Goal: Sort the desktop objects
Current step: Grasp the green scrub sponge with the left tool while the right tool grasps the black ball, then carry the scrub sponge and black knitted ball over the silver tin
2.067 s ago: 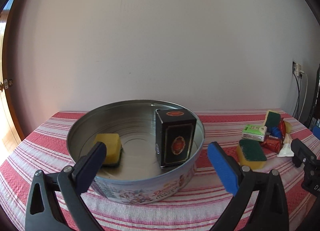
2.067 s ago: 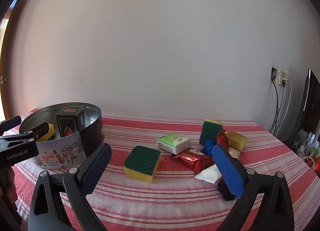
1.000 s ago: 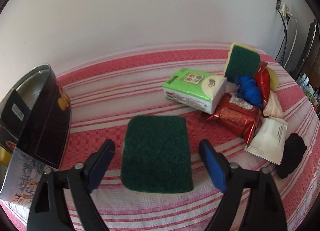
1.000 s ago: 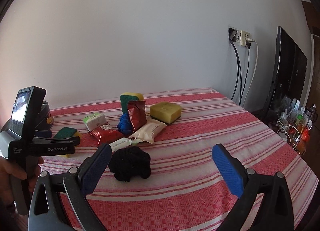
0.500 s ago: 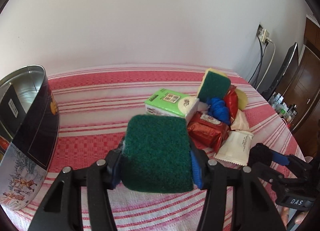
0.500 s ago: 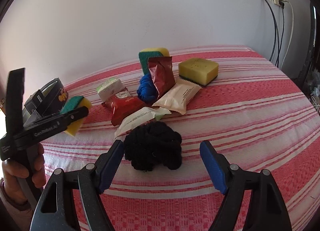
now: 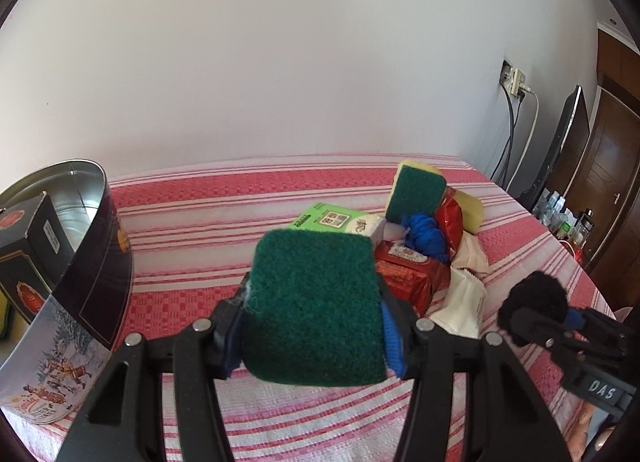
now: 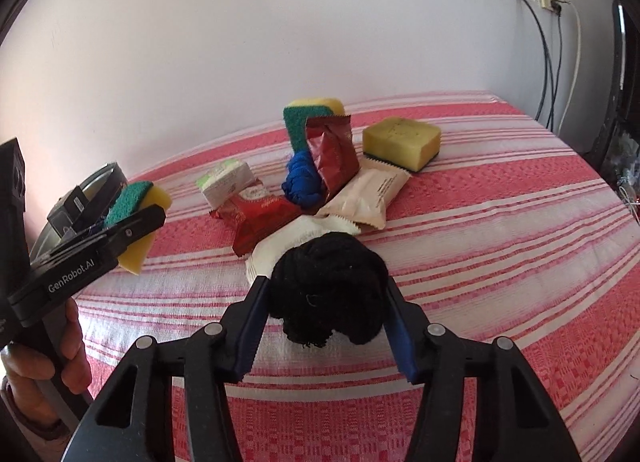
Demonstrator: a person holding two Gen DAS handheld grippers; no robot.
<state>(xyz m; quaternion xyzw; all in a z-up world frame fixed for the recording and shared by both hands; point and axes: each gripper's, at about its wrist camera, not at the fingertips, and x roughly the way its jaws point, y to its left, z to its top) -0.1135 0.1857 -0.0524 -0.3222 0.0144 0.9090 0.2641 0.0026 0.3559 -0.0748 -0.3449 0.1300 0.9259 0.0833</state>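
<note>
Tin point(image 7: 80, 246): open, at the table's left; a black box already stands inside.
Left gripper point(image 7: 316, 314): jaws clamped on the green-faced sponge point(image 7: 316, 302), lifted off the cloth; carry it level over the tin's rim before releasing.
Right gripper point(image 8: 326, 302): jaws closed around the black yarn ball point(image 8: 326, 286); squeeze gently, since it looks soft.

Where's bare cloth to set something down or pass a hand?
Free: the striped tablecloth right of the black yarn ball, and the strip between the tin and the tissue pack. Crowded: the snack and sponge pile around the blue yarn.
</note>
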